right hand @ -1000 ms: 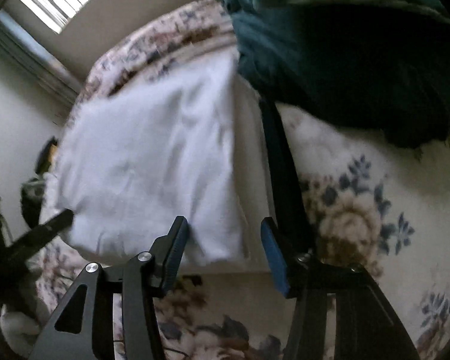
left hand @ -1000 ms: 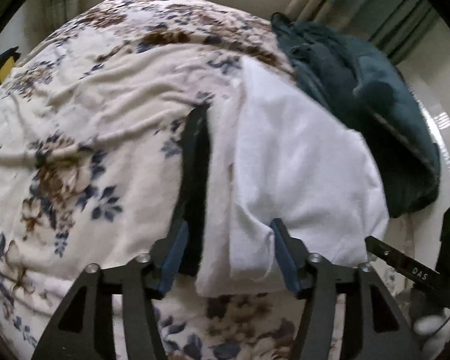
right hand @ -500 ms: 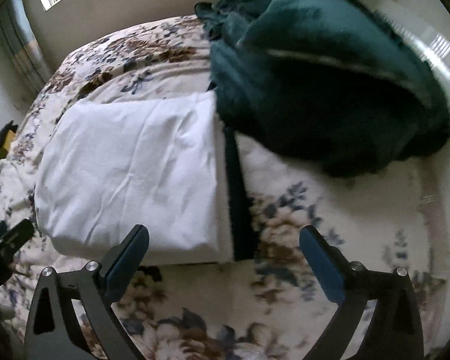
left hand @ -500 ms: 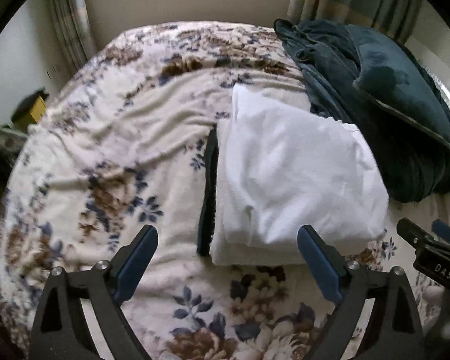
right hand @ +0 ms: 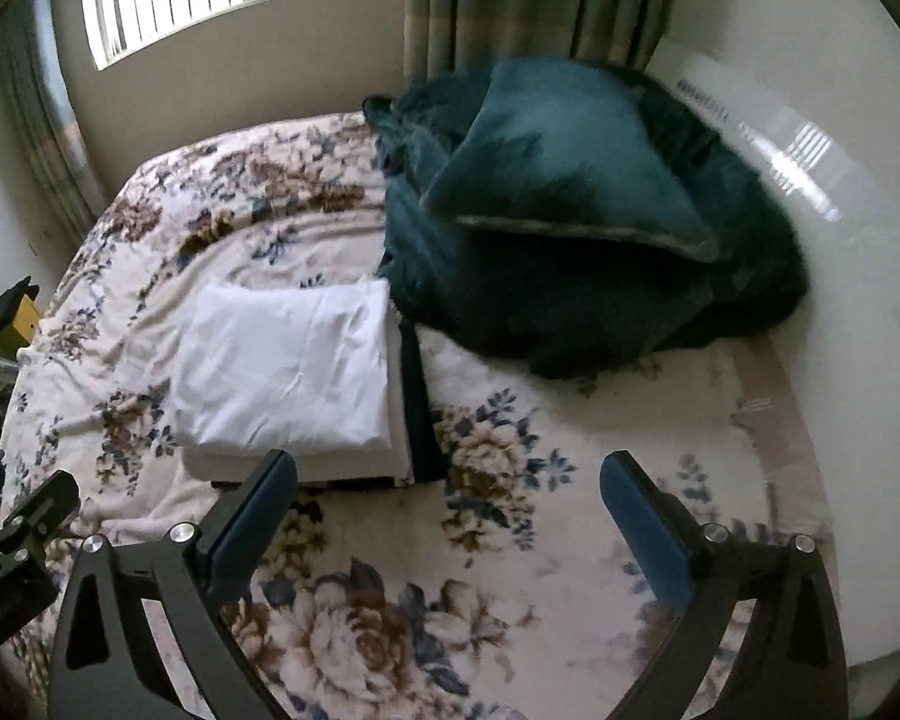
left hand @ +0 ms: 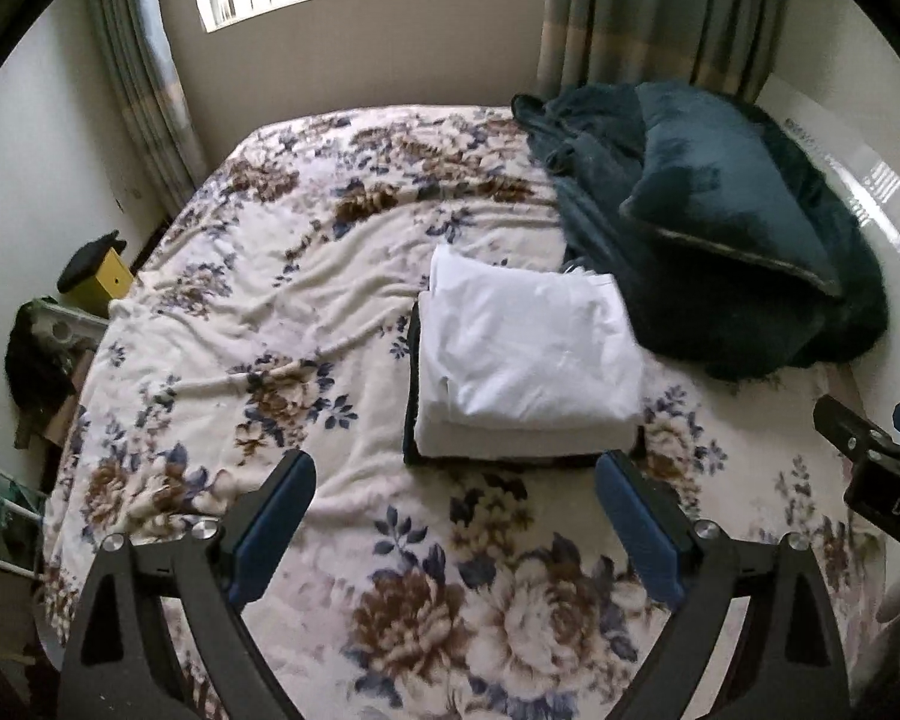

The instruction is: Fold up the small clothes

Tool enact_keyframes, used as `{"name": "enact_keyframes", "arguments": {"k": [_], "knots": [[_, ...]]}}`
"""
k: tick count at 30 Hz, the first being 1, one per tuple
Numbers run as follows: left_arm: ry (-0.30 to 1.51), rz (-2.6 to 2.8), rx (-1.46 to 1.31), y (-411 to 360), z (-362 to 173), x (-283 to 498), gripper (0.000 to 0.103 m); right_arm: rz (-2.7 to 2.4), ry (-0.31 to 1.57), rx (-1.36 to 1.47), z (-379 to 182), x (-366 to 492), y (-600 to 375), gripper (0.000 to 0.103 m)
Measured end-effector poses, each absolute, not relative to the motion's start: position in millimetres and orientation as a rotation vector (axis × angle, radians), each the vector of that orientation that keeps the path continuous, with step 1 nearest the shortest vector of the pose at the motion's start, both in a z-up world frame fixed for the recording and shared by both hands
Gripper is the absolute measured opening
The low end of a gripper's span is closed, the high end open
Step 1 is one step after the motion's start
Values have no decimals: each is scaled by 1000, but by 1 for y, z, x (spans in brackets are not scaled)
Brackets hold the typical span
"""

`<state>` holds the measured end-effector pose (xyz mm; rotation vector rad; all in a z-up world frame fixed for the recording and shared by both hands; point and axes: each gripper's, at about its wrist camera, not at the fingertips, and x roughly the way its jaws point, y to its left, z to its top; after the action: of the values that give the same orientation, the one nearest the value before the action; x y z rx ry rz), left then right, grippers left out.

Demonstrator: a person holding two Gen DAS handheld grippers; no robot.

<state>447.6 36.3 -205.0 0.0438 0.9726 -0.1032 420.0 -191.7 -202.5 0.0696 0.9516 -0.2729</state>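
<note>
A folded white garment (left hand: 528,348) (right hand: 294,372) lies on top of a small stack on the floral bed. Under it are a cream folded piece (left hand: 510,444) and a dark one (left hand: 413,396) (right hand: 420,414) at the bottom. My left gripper (left hand: 456,516) hangs above the bed in front of the stack, open, with nothing between its blue pads. My right gripper (right hand: 450,510) also stands open and empty, above the bed to the right of the stack's near corner. Neither gripper touches the clothes.
A heap of dark teal blanket and pillow (left hand: 720,228) (right hand: 576,210) sits right behind the stack against the wall. The floral bedspread (left hand: 258,300) is rumpled to the left. A yellow box (left hand: 105,282) and clutter stand off the bed's left side. Window and curtains (left hand: 660,12) behind.
Both grippers let go of the white garment's near edge, opened wide and rose up and back from the stack. The garment now lies flat on the stack.
</note>
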Motion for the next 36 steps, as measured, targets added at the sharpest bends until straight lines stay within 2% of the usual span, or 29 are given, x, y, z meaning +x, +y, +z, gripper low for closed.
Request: {"name": "enact_keyframes", "arguments": {"k": [12,19,29,31,36], "knots": [[847,-93,37,44,-89,331,95,-228,800,51,-59,268,-177,102],[806,-89,29,46,-56,281,95,-195,734,54,-5,197,-171,102],[786,-91,13,47,-45,246,96,-176,706,36,19,149,-172,103],[783,-95,12,46,-43,243,103,-180,699,28,21,145,-172,103],[756,-82,11,45,-36,235,103,-179,688,28,24,142,-176,103]]}}
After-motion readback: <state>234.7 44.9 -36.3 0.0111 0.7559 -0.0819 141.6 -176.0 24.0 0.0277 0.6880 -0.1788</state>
